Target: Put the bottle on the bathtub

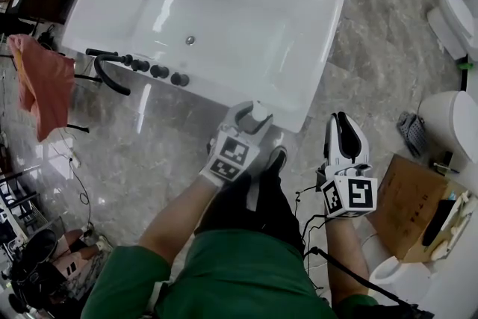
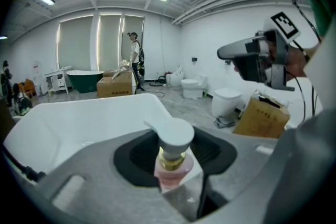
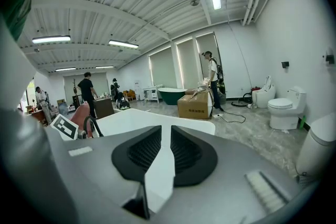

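A pump bottle (image 2: 172,159) with a white cap, gold collar and pink body stands upright between the jaws of my left gripper (image 2: 176,150), which is shut on it. In the head view the bottle's white cap (image 1: 261,113) shows at the tip of the left gripper (image 1: 254,119), just in front of the near rim of the white bathtub (image 1: 323,56). The bathtub (image 2: 79,118) spreads out behind the bottle. My right gripper (image 1: 343,125) hangs lower right over the floor, jaws together and holding nothing. The right gripper (image 3: 164,150) faces the bathtub (image 3: 137,120).
A black faucet set (image 1: 138,65) stands at the tub's left side, with an orange-red cloth (image 1: 45,82) hanging beside it. A cardboard box (image 1: 407,202) and a white toilet (image 1: 452,119) are at the right. My shoe (image 1: 275,158) is on the marble floor near the tub.
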A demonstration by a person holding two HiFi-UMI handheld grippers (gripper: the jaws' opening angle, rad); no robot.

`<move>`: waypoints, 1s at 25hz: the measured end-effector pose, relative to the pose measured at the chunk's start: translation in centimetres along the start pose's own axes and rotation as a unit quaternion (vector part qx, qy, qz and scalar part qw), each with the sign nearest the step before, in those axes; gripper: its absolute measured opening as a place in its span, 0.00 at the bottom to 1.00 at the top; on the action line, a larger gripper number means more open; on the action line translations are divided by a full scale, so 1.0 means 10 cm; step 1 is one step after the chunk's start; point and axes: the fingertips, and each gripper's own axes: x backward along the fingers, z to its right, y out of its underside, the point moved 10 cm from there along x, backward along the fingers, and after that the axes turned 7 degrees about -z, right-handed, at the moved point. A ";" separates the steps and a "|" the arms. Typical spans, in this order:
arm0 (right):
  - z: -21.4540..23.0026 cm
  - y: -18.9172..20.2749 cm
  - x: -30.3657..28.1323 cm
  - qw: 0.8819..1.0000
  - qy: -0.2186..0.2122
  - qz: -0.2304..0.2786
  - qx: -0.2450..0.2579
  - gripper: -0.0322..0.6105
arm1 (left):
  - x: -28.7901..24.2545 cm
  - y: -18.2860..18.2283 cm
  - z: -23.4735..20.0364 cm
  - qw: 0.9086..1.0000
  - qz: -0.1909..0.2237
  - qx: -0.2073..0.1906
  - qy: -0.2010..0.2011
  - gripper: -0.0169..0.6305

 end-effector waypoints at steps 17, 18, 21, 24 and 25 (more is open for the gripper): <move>0.04 -0.02 -0.03 1.000 0.003 -0.004 -0.003 0.13 | -0.12 0.08 -0.03 0.999 -0.042 -0.017 0.008 0.30; 0.03 -0.02 -0.03 1.000 0.001 -0.003 -0.002 0.13 | -0.11 0.08 -0.03 0.999 -0.045 -0.017 0.007 0.30; 0.03 -0.04 -0.01 1.000 -0.005 0.001 -0.001 0.13 | -0.10 0.09 0.00 0.998 -0.054 -0.015 0.003 0.30; 0.01 -0.07 0.02 1.000 -0.009 0.006 0.001 0.13 | -0.09 0.12 0.02 0.998 -0.061 -0.009 0.000 0.33; -0.01 -0.08 0.03 1.000 -0.009 0.006 0.000 0.13 | -0.07 0.13 0.02 0.998 -0.061 -0.007 -0.002 0.34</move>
